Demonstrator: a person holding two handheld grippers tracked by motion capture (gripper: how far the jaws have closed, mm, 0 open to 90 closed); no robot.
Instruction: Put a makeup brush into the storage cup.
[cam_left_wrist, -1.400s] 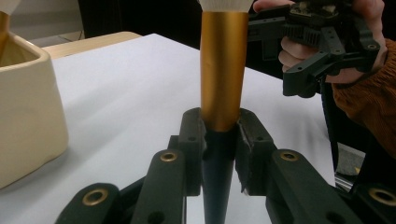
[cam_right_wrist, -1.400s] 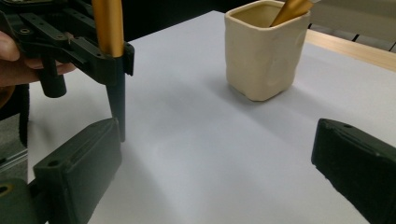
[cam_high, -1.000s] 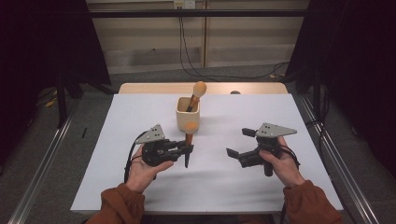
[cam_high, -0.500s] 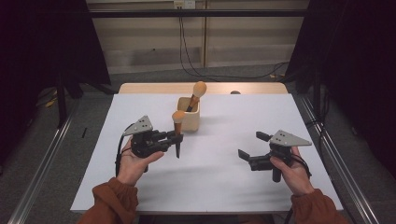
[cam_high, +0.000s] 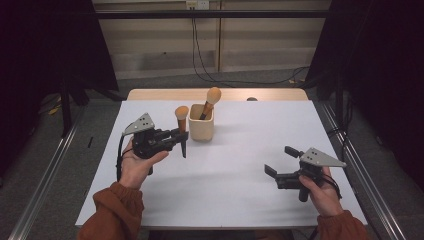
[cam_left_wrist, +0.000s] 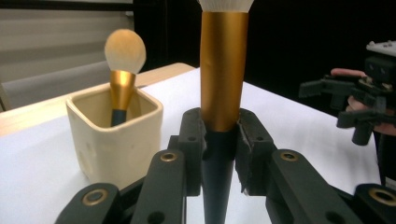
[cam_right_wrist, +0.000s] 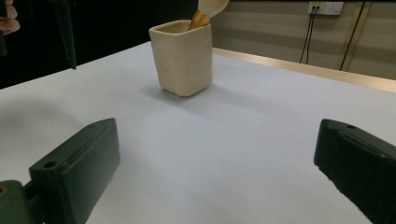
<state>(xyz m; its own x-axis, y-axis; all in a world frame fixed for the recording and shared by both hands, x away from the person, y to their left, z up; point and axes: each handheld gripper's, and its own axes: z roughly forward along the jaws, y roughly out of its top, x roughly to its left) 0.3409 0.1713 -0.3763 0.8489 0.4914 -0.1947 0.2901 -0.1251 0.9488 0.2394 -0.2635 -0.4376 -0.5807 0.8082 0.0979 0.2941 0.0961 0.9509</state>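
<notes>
One upright gold-and-black makeup brush (cam_high: 182, 125)

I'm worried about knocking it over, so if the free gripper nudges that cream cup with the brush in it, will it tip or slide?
The cream cup looks squat, thick-walled and flat-based, so probably slides. The brush inside leans past the rim, so a high push might tip it.

Gold-and-navy brush (cam_left_wrist: 223, 70), cream cup (cam_high: 201, 129), white table (cam_high: 240, 175), black tongs (cam_high: 181, 139)
</notes>
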